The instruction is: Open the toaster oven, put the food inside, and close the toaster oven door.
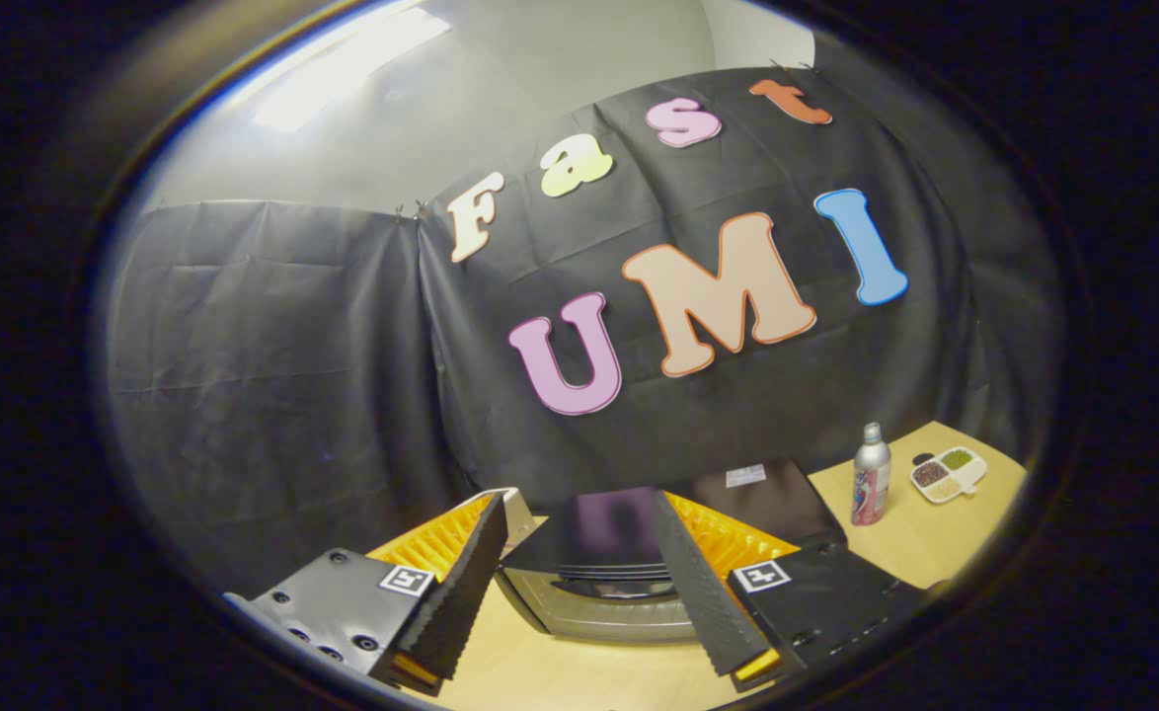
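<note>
The toaster oven stands on the wooden table just ahead of my fingers, seen from above; its dark glossy top and silver front edge show between them. Whether its door is open I cannot tell from this angle. My gripper is open, its two fingers spread wide on either side of the oven's top, with nothing between them. No food item is held.
To the right of the oven stand a silver drink can and, further right, a small white divided dish with dark, green and pale fillings. The wooden table runs up to the black cloth wall behind.
</note>
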The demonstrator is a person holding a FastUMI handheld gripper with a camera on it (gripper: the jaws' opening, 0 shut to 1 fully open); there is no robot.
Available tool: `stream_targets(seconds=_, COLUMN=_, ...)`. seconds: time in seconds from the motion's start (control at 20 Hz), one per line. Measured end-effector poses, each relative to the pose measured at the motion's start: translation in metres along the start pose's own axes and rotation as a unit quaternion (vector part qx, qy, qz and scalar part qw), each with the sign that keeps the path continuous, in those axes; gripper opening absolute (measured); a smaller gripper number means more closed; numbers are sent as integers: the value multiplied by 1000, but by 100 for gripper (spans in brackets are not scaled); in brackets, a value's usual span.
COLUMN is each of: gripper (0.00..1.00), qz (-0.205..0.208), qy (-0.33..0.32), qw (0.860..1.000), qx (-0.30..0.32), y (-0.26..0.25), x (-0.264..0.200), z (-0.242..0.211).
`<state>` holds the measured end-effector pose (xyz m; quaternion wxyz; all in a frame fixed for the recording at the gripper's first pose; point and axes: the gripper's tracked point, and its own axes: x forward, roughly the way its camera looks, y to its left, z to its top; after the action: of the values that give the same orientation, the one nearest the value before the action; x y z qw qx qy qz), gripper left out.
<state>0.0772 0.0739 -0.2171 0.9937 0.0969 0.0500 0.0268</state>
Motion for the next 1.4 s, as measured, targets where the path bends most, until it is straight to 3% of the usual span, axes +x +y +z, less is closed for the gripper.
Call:
stream_targets(seconds=0.35, gripper=94, qz=-56, qy=-37, qw=997, qx=-44, y=-24, x=42, z=-35)
stream_targets(seconds=0.6, gripper=94, qz=-69, qy=-30, qw=995, qx=-68, y=-25, x=59, z=-64)
stream_targets(seconds=1.05, gripper=94, qz=-101, qy=-28, qw=993, qx=-47, y=-41, x=74, z=-81)
stream_targets(seconds=1.4, gripper=94, qz=-123, qy=-72, qw=983, qx=-120, y=-40, x=72, z=-82)
